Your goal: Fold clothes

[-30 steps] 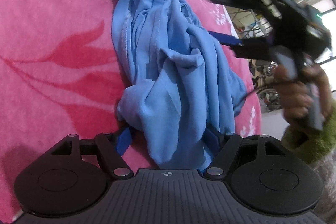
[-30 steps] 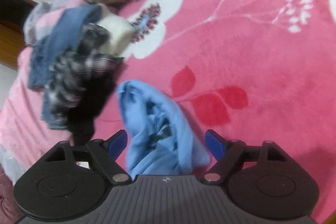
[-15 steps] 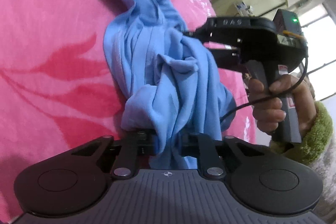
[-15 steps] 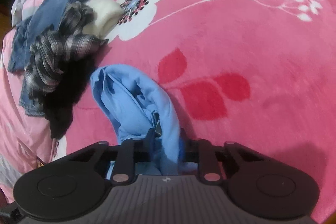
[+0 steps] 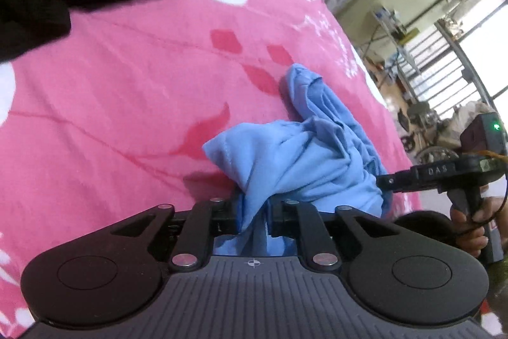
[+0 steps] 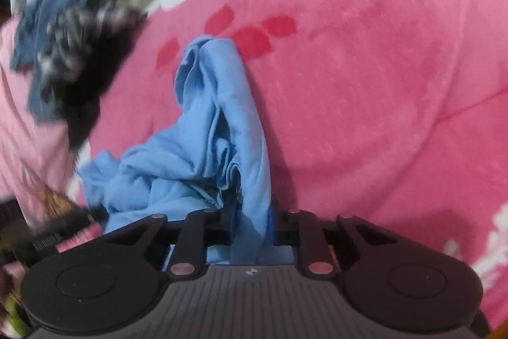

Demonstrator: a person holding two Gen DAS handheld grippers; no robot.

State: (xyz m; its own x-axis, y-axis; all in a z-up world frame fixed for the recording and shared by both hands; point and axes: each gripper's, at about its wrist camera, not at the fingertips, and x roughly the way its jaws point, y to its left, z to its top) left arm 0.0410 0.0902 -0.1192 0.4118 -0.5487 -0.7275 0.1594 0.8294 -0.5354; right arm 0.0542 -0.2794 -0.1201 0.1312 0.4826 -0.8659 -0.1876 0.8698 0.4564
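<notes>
The blue shirt (image 5: 304, 161), untouched 1 second ago, is now clamped low in frame by the left gripper (image 5: 254, 218) and right gripper (image 6: 254, 227), jaws easing open slightly; spreading can begin.

there is one light blue garment (image 5: 304, 161), crumpled, and one pink blanket (image 5: 120, 104) with flowers under it. there are two grippers: one left gripper (image 5: 254, 212) and one right gripper (image 6: 252, 221). one hand (image 5: 473, 231) of the person shows. the heap of other clothes (image 6: 70, 30) is one pile; in it i can count at least one dark blue piece, one checked piece, one black piece and one whitish piece, but it is blurred.
</notes>
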